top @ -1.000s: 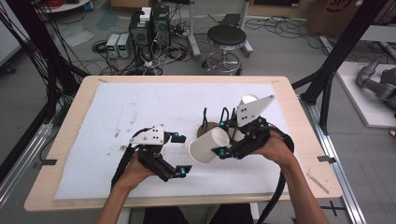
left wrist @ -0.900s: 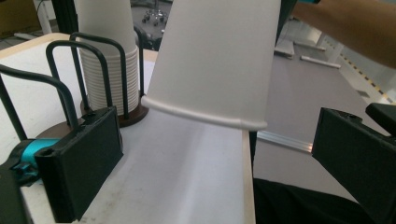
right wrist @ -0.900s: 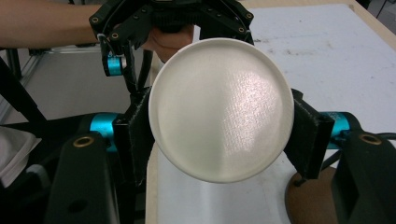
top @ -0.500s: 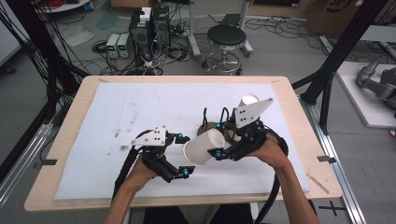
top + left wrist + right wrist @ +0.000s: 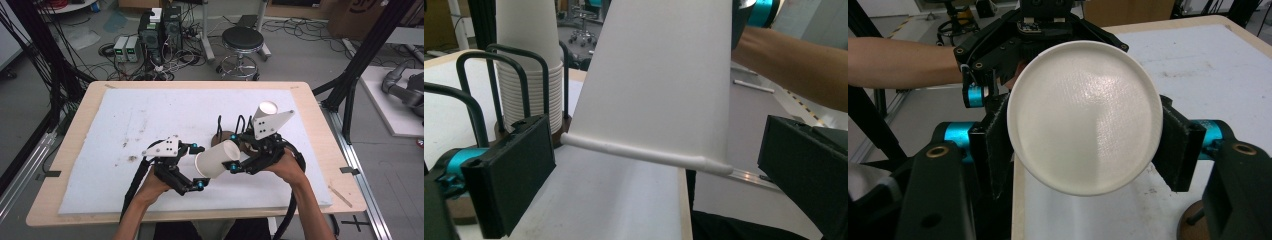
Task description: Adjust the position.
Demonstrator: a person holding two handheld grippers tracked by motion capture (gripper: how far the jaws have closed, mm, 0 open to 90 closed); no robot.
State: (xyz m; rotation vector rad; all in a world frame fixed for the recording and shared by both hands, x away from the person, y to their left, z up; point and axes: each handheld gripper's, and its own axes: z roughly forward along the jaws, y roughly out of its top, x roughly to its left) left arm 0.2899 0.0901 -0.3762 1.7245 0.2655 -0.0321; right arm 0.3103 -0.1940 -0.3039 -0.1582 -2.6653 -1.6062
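Right gripper [image 5: 235, 162] was clamped on a white paper cup [image 5: 218, 159], held sideways w/ its mouth toward the left gripper [image 5: 198, 166], whose jaws were wide open, nothing in 'em.

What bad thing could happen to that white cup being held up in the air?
The right gripper pinches only the paper cup's narrow bottom end, so it could slip or get squashed. The left gripper is open around the rim; closing hard might crumple it. A wide swing could knock the cup stack in its wire holder.
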